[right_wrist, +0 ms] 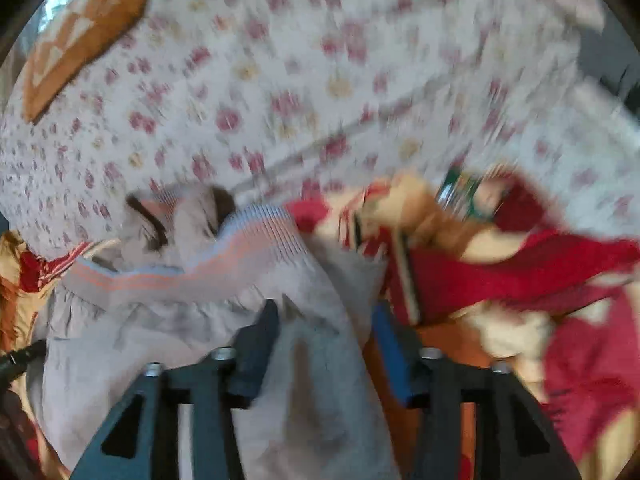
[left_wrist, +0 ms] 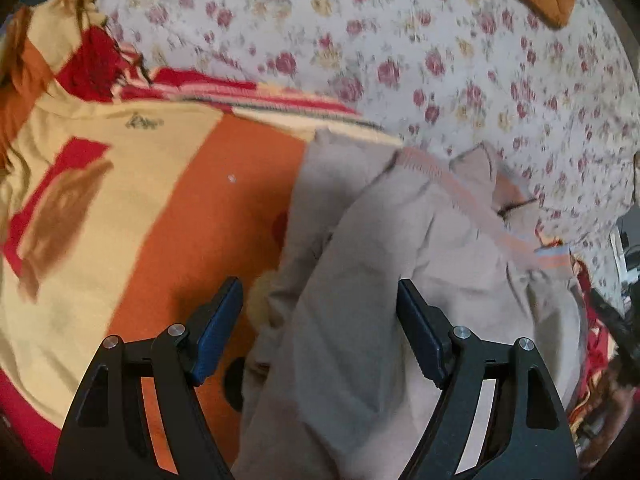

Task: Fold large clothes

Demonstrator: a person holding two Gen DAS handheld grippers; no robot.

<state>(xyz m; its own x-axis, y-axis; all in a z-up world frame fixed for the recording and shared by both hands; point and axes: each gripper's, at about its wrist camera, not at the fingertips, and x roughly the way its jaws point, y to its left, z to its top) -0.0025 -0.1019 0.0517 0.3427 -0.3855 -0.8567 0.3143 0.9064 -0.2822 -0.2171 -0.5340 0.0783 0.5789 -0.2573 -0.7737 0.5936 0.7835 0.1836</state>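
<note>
Left gripper (left_wrist: 320, 332), jaws wide apart, straddles loose beige trousers (left_wrist: 360, 300) without clamping. Right gripper (right_wrist: 324, 344) likewise gapes over them, striped waistband (right_wrist: 192, 268) farther off. Trousers lie rumpled on the orange-red blanket (left_wrist: 180, 208), floral sheet (left_wrist: 440, 60) beyond; folding appears barely begun.

Soft, even daylight with no hard shadows or glare. Both fisheye views curve strongly, with dark vignetting at the corners. The left view is slightly smeared; the right is heavily motion-blurred — the floral bedsheet (right_wrist: 320, 80) streaks from 9 toward 3 o'clock — detail lost.
</note>
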